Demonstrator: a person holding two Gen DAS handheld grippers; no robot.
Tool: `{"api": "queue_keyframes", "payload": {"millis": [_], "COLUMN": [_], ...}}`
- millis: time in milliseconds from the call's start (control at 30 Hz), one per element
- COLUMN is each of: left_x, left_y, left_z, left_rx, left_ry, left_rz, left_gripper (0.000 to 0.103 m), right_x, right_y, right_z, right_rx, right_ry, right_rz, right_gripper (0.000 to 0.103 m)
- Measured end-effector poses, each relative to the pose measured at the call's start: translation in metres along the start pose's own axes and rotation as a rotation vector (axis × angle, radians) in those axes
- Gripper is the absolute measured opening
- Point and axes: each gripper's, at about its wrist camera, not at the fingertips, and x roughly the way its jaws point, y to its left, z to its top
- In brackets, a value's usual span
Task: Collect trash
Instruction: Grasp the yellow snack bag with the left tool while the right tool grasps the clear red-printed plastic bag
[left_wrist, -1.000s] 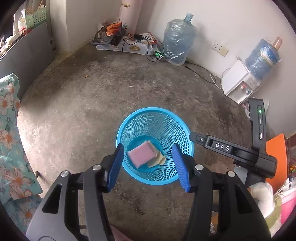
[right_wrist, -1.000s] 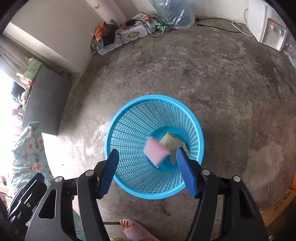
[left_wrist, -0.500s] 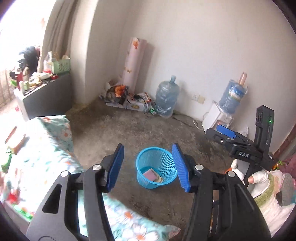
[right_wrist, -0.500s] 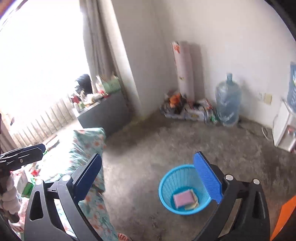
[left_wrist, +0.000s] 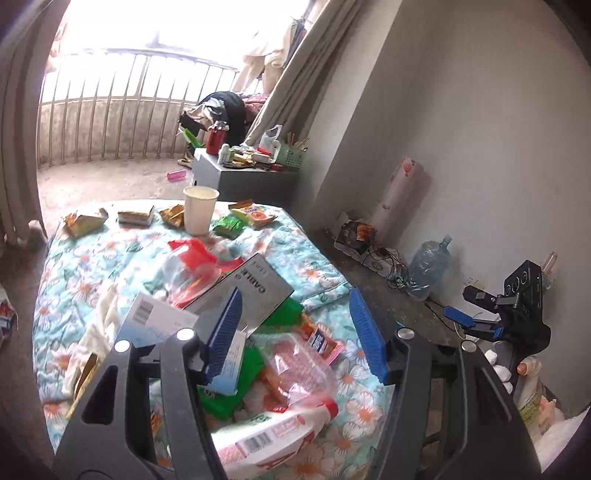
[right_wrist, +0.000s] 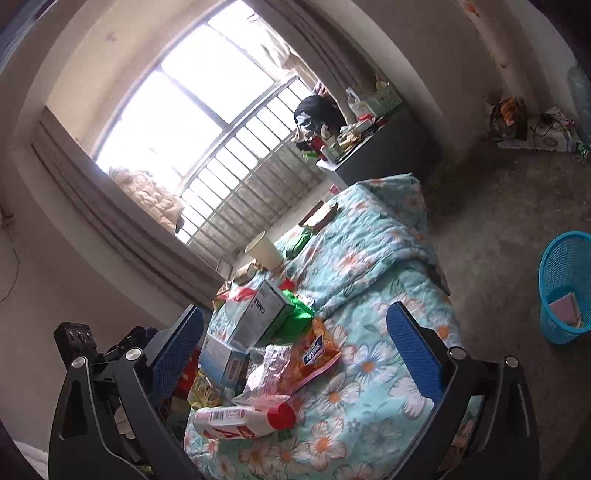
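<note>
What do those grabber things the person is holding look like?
Each hand-held gripper is a black plastic frame with cut-out holes and shiny silver bolts. The left hand-held gripper has two flat blue fingers with a ribbed, grippy surface. The right hand-held gripper looks the same, with blue dotted pads. Seen from the side, it also carries a black box with small round buttons.

A lived-in home bedroom: a bed under a floral quilt (left_wrist: 110, 258), beige curtains (left_wrist: 291, 77) by a barred window (right_wrist: 240, 158), water jug (left_wrist: 428, 266) on bare concrete floor (right_wrist: 498, 221).
</note>
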Motion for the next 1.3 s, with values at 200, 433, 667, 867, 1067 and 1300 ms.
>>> {"api": "queue_keyframes", "payload": {"millis": [200,433,667,867,1067,1300], "left_x": [-0.008,-0.033,-0.039,-0.035,-0.019,-0.011], "left_y": [0.042,0.070,0.130,0.178,0.197,0.205], "left_z": [-0.057,-0.075,-0.083,-0.109,-0.121,-0.125], "left_rx": [-0.116,-0.095,-0.222,-0.491,-0.592,-0.604], "left_ry": [0.104,0.068,0.095,0.124,0.120,0.134], "left_rz": [0.070,0.206,0.323,0.203,0.158,0.167], "left_gripper": [0.060,0.068,0.074,0.072,0.058,0.032], "right_x": [0.087,0.144,0.158,0.166,0.174,0.189], "right_y": [0.023,0.042,0.046,0.037,0.040,0.061], "right_z": [-0.032,-0.044,-0.046,-0.045,-0.048,-0.058], "right_rx": [-0.059,-0.078,-0.077,-0.008,-0.002,-0.089], "right_ry": [0.260,0.399,0.445,0.467,0.485,0.499], "right_rz": [-0.045,-0.101,-0.140,-0.124,-0.142,-0.188], "right_gripper": [0.096,0.096,0.096,0.096,0.096,0.096]}}
